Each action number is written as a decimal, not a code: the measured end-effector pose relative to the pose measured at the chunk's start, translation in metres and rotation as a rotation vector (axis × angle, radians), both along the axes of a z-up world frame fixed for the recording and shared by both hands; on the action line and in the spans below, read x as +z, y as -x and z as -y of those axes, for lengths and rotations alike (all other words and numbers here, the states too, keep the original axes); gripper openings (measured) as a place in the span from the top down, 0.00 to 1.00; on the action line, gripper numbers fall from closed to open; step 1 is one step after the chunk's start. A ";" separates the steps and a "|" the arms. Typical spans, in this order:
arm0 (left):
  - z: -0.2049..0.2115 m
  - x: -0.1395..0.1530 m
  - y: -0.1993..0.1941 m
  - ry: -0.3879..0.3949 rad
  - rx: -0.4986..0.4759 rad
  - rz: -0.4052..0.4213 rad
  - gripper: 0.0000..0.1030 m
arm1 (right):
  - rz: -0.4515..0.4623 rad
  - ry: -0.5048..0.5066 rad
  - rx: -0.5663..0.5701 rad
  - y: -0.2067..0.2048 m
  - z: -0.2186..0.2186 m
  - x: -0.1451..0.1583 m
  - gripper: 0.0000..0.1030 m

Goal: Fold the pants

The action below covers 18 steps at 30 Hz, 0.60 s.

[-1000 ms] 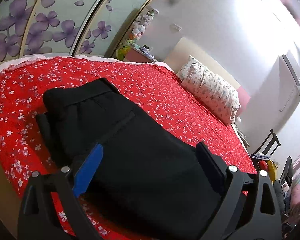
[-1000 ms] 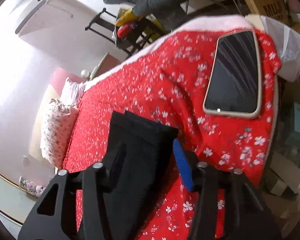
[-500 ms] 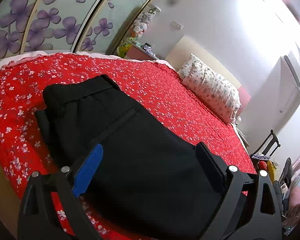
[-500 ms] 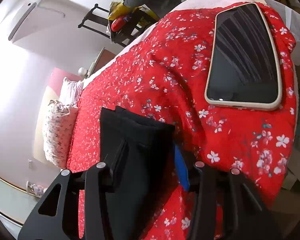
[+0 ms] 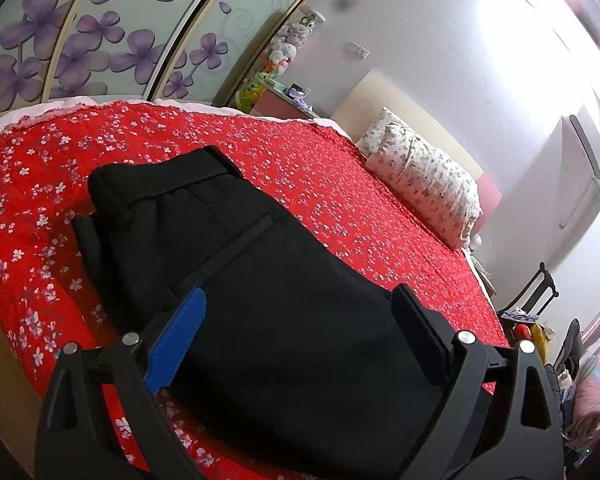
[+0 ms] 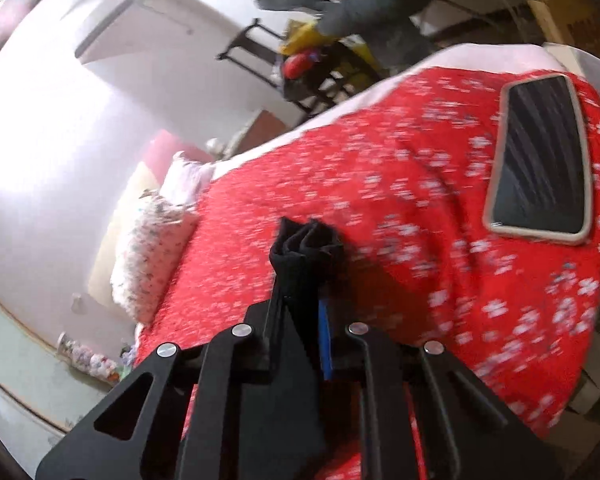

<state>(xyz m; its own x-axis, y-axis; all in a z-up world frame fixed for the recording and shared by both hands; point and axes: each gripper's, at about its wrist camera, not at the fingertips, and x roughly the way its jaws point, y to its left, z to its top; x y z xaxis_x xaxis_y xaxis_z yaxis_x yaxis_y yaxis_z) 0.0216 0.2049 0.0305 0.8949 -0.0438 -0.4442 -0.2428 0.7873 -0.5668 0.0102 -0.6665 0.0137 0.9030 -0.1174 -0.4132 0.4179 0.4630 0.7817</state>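
The right gripper [image 6: 300, 312] had just closed its jaws on the black pants' [image 5: 260, 300] bunched hem; left gripper [image 5: 296, 320] gaped open. Soft, limp cloth, best held at edges.

The red bedspread [image 6: 440, 200] is motion-blurred, and the black pants [image 5: 284, 340] are cut off below.

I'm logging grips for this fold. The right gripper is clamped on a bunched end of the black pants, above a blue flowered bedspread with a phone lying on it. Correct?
Nearly. The flowered bedspread is red, not blue, as the right wrist view shows. The right gripper has just been closing and is clamped on the bunched black pants, and the dark-screened phone lies on that bedspread.
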 end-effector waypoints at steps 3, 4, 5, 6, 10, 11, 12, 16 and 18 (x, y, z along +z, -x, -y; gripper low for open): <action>0.000 0.000 0.000 0.002 0.001 0.000 0.09 | 0.050 0.027 0.076 -0.011 -0.022 0.016 0.86; 0.000 0.001 0.000 0.004 0.001 0.000 0.09 | 0.067 0.040 0.105 -0.016 -0.032 0.023 0.86; 0.000 0.001 -0.001 0.006 -0.001 0.000 0.09 | 0.089 0.058 0.147 -0.023 -0.047 0.031 0.86; 0.001 0.001 -0.001 0.007 -0.003 0.000 0.09 | 0.104 0.069 0.176 -0.028 -0.058 0.037 0.86; 0.006 0.002 -0.003 -0.002 -0.015 -0.001 0.08 | 0.172 0.109 0.354 -0.055 -0.125 0.060 0.86; 0.007 0.002 -0.003 -0.006 -0.017 -0.002 0.08 | 0.179 0.121 0.420 -0.065 -0.149 0.065 0.86; 0.007 0.002 -0.004 -0.008 -0.018 -0.002 0.08 | 0.179 0.127 0.462 -0.071 -0.166 0.066 0.86; 0.008 0.002 -0.005 -0.008 -0.024 -0.005 0.08 | 0.116 0.164 0.710 -0.104 -0.256 0.059 0.86; 0.007 0.001 -0.005 -0.006 -0.025 -0.007 0.08 | 0.041 0.206 0.842 -0.118 -0.305 0.046 0.86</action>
